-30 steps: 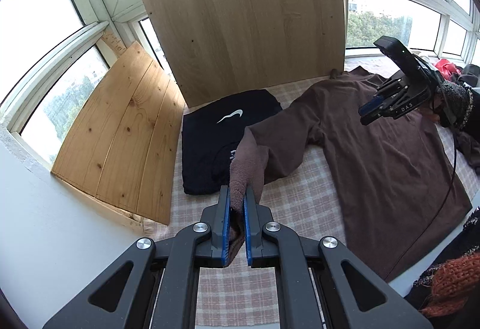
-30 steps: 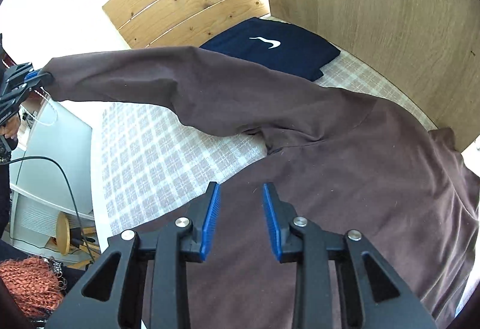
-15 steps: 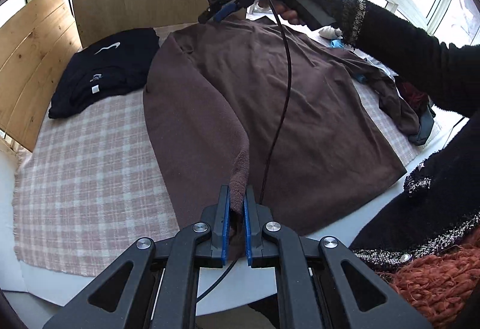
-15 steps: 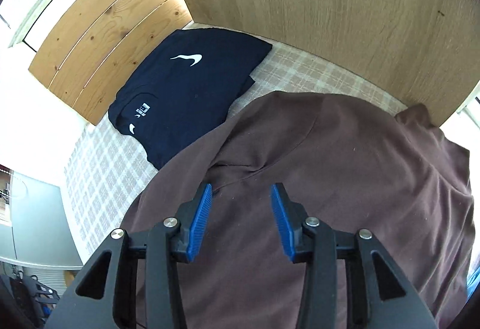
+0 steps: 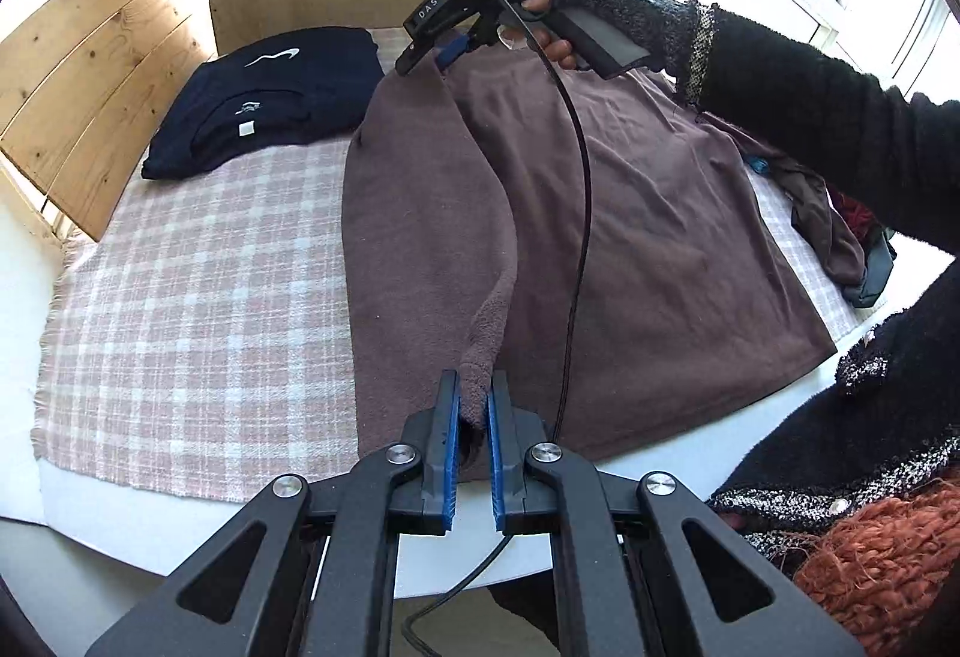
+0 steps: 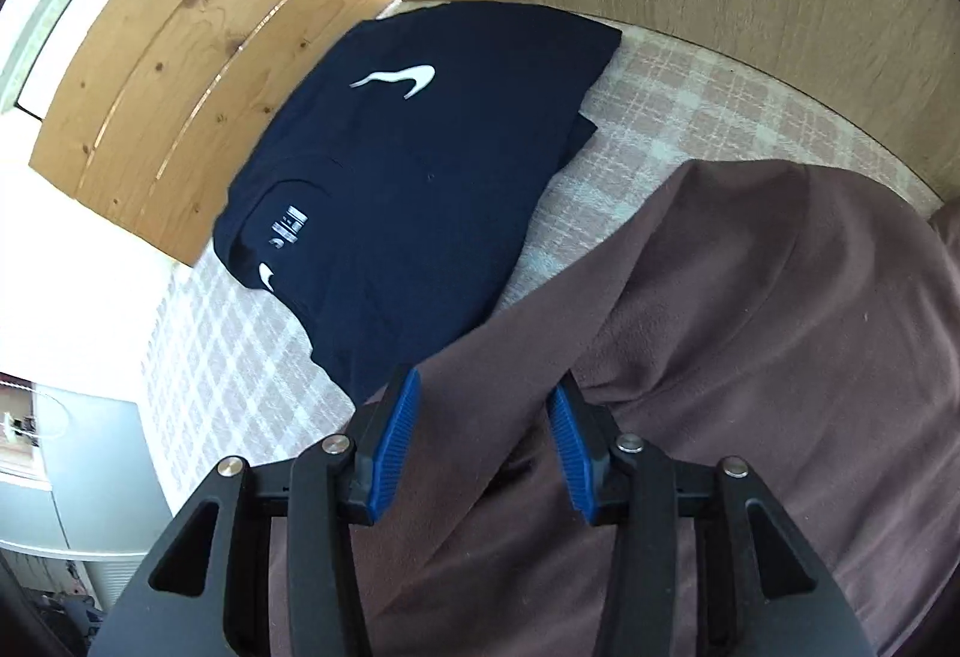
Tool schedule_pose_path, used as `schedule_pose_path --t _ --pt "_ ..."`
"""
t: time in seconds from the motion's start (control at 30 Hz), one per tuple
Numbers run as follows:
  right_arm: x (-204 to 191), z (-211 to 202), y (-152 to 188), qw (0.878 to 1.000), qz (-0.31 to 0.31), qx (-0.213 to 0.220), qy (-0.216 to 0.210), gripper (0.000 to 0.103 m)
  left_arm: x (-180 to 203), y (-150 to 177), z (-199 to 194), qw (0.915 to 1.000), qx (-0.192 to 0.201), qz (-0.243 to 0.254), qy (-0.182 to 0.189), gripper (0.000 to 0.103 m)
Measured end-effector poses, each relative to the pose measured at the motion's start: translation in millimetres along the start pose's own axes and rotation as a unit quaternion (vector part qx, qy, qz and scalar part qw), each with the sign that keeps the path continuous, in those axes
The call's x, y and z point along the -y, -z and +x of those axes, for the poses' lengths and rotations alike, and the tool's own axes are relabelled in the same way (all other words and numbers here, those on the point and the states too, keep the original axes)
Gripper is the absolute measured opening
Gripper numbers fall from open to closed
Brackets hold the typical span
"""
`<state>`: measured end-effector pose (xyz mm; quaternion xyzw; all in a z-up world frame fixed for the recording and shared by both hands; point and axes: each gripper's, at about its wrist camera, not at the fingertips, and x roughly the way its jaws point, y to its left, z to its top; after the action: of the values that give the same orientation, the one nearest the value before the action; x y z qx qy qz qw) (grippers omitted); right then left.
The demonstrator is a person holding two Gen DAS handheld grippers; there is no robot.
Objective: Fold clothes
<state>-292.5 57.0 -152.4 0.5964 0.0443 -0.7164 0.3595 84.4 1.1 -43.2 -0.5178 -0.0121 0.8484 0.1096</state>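
Brown sweatshirt (image 5: pixel 630 237) is lying spread flat on the checked cloth (image 5: pixel 198 297) covering the bench, and both grippers are working on it. Left gripper (image 5: pixel 474 417) is pinching the fuzzy cuff of one sleeve, its blue fingers (image 5: pixel 447 453) pressed together on the fabric so the sleeve is running from the tips up across the left side of the body toward the shoulder. Right gripper (image 6: pixel 483 441) is sitting at that far shoulder end, right over the folded edge; in its own view the fingers (image 6: pixel 390 453) are standing apart with brown fabric between them, and they're closing in. Can't tell from either view whether the pads are actually pressing the cloth yet, looks like not quite.

A gloved hand (image 5: pixel 558 21) in a dark knit sleeve is holding the right gripper, with a black cable (image 5: pixel 582 213) hanging from it down across the sweatshirt toward the left fingers.

Further out, just left of the right fingers, a folded navy shirt (image 6: pixel 420 189) with a white swoosh is lying on the cloth, its corner tucked under the sweatshirt's edge. Wooden boards (image 5: pixel 90 75) are leaning behind it. Off to the right of the left fingers, more clothes (image 5: pixel 840 237) are piling up at the bench edge.
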Motion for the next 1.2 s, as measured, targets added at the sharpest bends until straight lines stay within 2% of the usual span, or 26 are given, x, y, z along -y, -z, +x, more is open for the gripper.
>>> schedule_pose_path --t 0.03,0.2,0.33,0.37,0.43,0.47,0.53,0.6,0.63,0.7,0.8,0.93,1.07,1.2 --pt "-1 -3 0 1.0 -0.005 0.003 0.0 0.008 -3 0 -3 1.0 0.001 -0.002 -0.005 0.007" --pt "0 -38 12 0.999 -0.035 0.014 0.014 0.007 -5 5 -13 0.9999 0.005 -0.004 0.013 0.007" --pt "13 -58 36 0.998 -0.044 0.007 0.045 0.007 14 14 -7 0.9986 -0.015 0.018 0.046 0.008" --pt "16 -56 43 0.997 -0.051 -0.004 0.062 0.008 18 17 -1 0.9978 -0.027 0.022 0.056 0.009" --pt "22 -43 56 0.99 -0.075 -0.046 0.112 0.019 27 26 13 0.9951 -0.059 0.027 0.075 0.012" --pt "27 -41 61 0.988 -0.078 -0.059 0.123 0.019 31 30 20 0.9932 -0.074 0.03 0.085 0.013" --pt "38 -47 68 0.989 -0.07 -0.062 0.118 0.019 35 38 28 0.9896 -0.104 0.034 0.094 0.013" --pt "49 -64 65 0.993 -0.053 -0.038 0.103 0.021 28 39 24 0.9892 -0.113 0.035 0.086 0.013" --pt "55 -73 62 0.994 -0.045 -0.023 0.1 0.028 20 31 21 0.9906 -0.108 0.034 0.077 0.013" --pt "67 -86 52 0.994 -0.032 0.011 0.1 0.035 3 11 13 0.9938 -0.092 0.029 0.056 0.013" --pt "78 -89 30 0.993 -0.016 0.042 0.105 0.036 -20 -47 20 0.9973 -0.042 0.033 0.051 0.015" --pt "83 -74 5 0.993 -0.006 0.052 0.108 0.036 -36 -132 67 0.9975 0.003 0.052 0.048 0.019" --pt "86 -48 -12 0.994 -0.005 0.035 0.102 0.037 -35 -193 129 0.9956 0.003 0.074 0.058 0.021" --pt "88 -28 -22 0.996 -0.008 0.017 0.087 0.037 -40 -223 177 0.993 -0.028 0.089 0.072 0.023"
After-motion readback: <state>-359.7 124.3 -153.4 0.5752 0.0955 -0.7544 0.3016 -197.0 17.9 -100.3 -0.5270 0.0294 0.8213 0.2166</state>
